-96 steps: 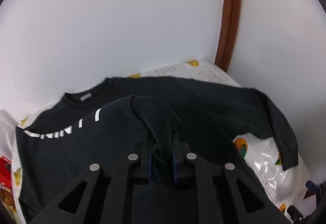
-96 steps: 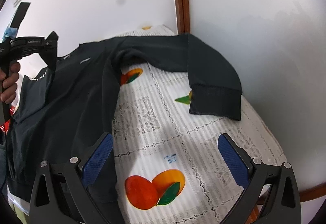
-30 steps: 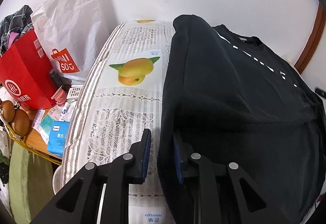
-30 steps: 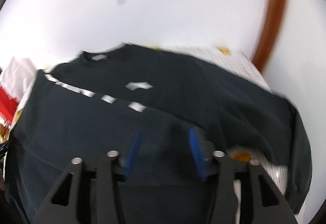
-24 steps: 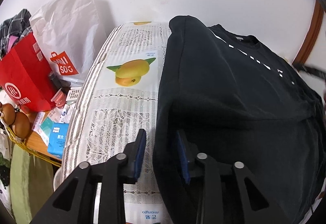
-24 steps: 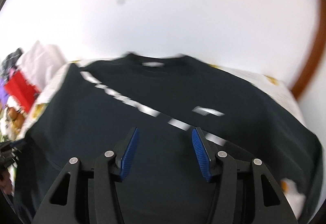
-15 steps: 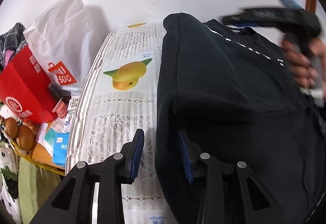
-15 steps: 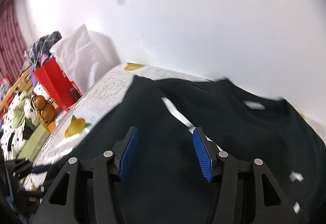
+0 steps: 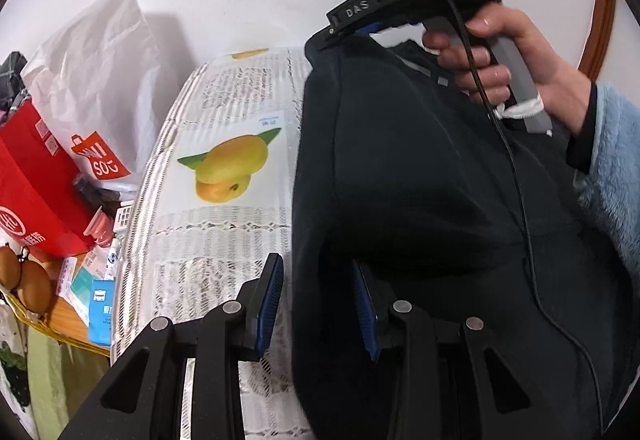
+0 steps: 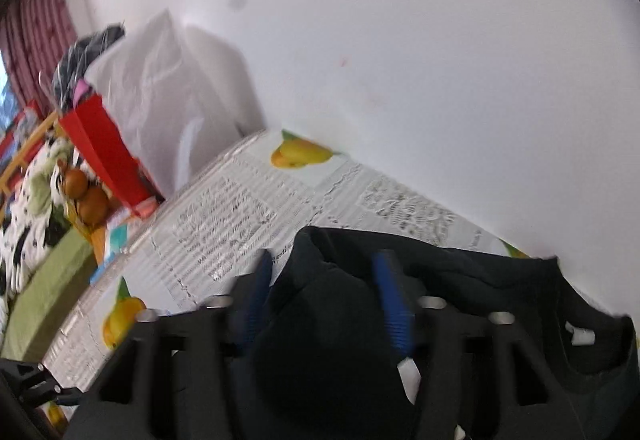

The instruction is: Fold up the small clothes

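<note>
A black sweatshirt [image 9: 420, 179] lies on a mango-print tablecloth [image 9: 224, 99], its left side folded in to a straight edge. My left gripper [image 9: 318, 304] straddles that edge near the hem. Its jaws are closing, with a strip of tablecloth showing between the left pad and the cloth. A hand [image 9: 500, 51] holds my right gripper [image 9: 344, 33] at the sweatshirt's far left corner. In the blurred right wrist view the right gripper [image 10: 324, 292] is closing on a bunched fold of the sweatshirt [image 10: 460, 280] that fills the gap between its blue pads.
Off the table's left edge stand a red paper bag [image 9: 36, 191] and a white shopping bag [image 9: 92, 87], with small boxes and brown eggs [image 9: 24, 280] below them. A white wall runs close behind the table. A light blue fleece sleeve [image 9: 612, 179] hangs over the sweatshirt's right part.
The right gripper swept left across the sweatshirt to its far left corner and narrowed its jaws onto the cloth there, coming into the left wrist view. The left gripper stayed put and widened slightly.
</note>
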A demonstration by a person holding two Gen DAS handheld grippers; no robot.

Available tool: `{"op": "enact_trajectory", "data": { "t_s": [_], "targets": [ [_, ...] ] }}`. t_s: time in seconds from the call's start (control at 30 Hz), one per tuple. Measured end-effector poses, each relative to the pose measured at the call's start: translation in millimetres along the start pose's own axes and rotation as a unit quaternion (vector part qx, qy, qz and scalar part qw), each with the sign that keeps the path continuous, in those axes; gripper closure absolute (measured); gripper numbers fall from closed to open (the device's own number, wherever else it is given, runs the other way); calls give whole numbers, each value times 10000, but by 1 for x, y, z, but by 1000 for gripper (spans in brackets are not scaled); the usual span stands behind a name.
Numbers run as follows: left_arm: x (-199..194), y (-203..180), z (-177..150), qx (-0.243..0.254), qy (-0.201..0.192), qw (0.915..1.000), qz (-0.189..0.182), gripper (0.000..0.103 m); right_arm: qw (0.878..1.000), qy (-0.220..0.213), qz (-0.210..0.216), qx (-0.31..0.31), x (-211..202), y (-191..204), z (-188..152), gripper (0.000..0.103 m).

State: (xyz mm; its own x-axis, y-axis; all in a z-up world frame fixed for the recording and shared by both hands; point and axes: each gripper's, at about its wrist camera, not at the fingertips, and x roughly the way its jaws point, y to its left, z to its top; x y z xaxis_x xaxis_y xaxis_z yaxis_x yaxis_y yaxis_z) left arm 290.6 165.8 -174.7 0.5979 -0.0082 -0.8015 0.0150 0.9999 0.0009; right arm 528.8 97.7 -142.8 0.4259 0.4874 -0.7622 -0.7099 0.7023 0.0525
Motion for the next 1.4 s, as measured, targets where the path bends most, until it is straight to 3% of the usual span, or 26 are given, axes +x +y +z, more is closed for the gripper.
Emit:
{"op": "enact_trajectory", "data": {
  "t_s": [0.07,0.17,0.23,0.5,0.53,0.67,0.83,0.97,1.1,1.17,1.3,1.4],
  "targets": [
    [-1,1,0,-59,-97,9999,-7,95,9998,-208,72,19,-2,-1,2,91],
    [-9,15,-3,-388,-253,9988,-139,96,9962,-615,467,395,-10,-9,5,91],
    [-8,25,-5,-709,-191,9969,-271,96,9948,-706,502,543,-3,-10,7,91],
    [-2,28,-10,-720,-110,9971,-198,96,9972,-243,91,695,54,3,12,90],
    [-1,29,-10,-725,-99,9971,-211,95,9971,-264,38,713,51,3,13,89],
    [-4,29,-9,-689,-56,9974,-225,93,9943,-498,52,942,17,-7,11,67],
    [-11,22,-9,-584,1,9982,-151,89,9902,-748,-251,1154,-52,-33,-18,61],
    [-30,14,-16,-577,-95,9982,-128,69,9861,-754,-757,1270,-115,-59,-74,53],
    [-50,5,-25,-623,-134,9978,-176,66,9689,-624,-1828,1544,-191,-88,-162,48],
    [-58,-1,-32,-597,-162,9979,-186,62,9600,-538,-2123,1742,-223,-102,-202,48],
    [-64,-15,-53,-458,-94,9989,-24,61,9288,-505,-2670,2519,-301,-143,-306,48],
    [-62,-21,-72,-428,1,9991,75,61,8854,-361,-3355,3197,-351,-175,-389,48]
  ]
}}
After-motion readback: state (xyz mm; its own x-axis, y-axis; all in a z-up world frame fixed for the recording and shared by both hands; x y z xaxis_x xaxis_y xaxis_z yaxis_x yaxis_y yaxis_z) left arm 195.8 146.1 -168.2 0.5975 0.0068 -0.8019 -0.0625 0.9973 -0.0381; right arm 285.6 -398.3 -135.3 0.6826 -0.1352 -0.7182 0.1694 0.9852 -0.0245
